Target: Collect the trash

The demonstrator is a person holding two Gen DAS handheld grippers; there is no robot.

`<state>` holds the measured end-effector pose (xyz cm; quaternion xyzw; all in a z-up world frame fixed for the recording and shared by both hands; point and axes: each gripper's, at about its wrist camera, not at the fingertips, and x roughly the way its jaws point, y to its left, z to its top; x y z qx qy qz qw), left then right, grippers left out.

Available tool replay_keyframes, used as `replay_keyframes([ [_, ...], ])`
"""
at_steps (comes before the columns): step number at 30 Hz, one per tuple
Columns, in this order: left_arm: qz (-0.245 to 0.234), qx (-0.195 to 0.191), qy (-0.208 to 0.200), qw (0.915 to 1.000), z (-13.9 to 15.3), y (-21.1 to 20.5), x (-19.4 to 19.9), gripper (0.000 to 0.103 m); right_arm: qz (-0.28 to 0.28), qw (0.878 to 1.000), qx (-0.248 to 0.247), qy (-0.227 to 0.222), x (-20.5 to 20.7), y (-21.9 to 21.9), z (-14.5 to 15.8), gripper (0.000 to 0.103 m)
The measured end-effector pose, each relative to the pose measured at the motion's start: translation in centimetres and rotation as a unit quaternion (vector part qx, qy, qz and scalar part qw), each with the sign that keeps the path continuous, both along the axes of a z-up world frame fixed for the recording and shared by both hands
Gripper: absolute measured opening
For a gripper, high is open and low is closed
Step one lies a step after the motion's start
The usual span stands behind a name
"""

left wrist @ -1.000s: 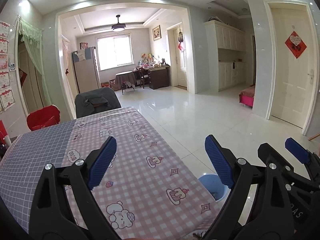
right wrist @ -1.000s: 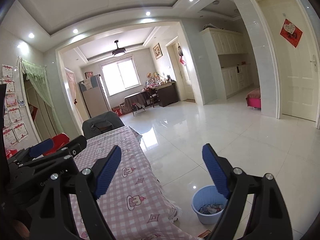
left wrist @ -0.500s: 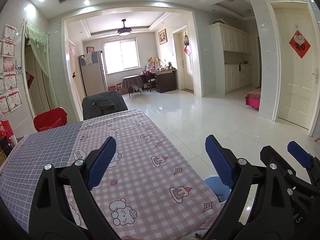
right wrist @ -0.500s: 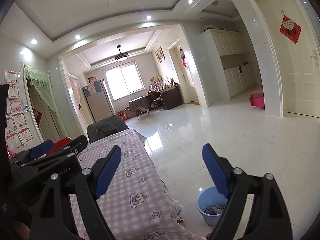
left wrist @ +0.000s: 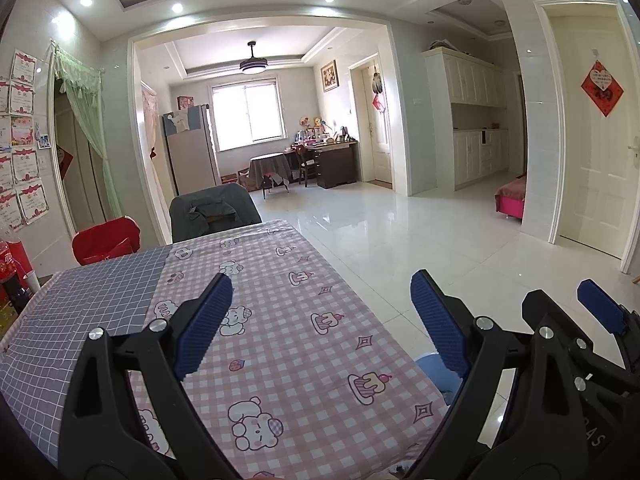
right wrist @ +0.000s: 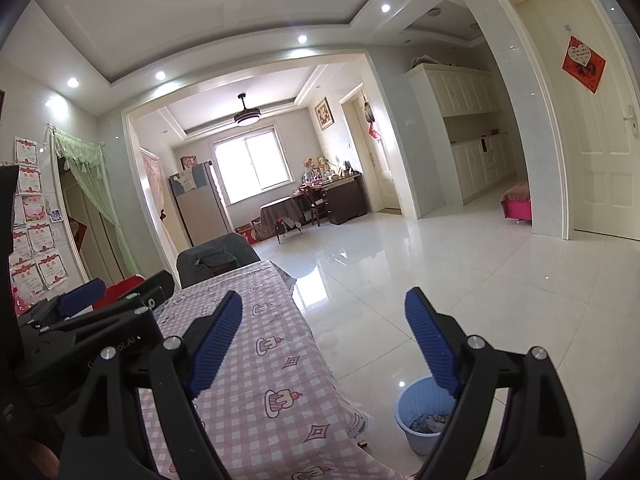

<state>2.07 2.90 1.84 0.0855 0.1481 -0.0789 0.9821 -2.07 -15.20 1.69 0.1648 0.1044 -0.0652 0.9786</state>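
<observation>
My left gripper (left wrist: 320,320) is open and empty, held above a table (left wrist: 280,320) with a pink checked cartoon cloth. My right gripper (right wrist: 324,340) is open and empty, held over the table's right edge. A light blue bin (right wrist: 424,416) stands on the floor by the table's right side with scraps of trash inside; its rim also shows in the left wrist view (left wrist: 432,368). The right gripper shows at the right of the left wrist view (left wrist: 600,312), the left gripper at the left of the right wrist view (right wrist: 80,304). No loose trash shows on the cloth.
A grey-covered chair (left wrist: 212,212) and a red chair (left wrist: 106,240) stand at the table's far end. A red bottle (left wrist: 10,268) stands at the far left. Glossy white tile floor (left wrist: 420,240) stretches to the right. A pink bed corner (left wrist: 510,196) lies by the white door.
Both grippers have tilted upward a little, so the ceiling shows more and the table and bin sit lower in view. Both stay open and empty.
</observation>
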Motion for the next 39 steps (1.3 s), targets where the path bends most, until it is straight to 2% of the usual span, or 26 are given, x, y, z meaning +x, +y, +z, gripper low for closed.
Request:
replay_keyframes([
  [39,0.004,0.006,-0.002,1.0,0.31,-0.03,-0.29,0.089,0.0,1.0,-0.001,-0.002,-0.03,-0.49,0.11,0.083],
])
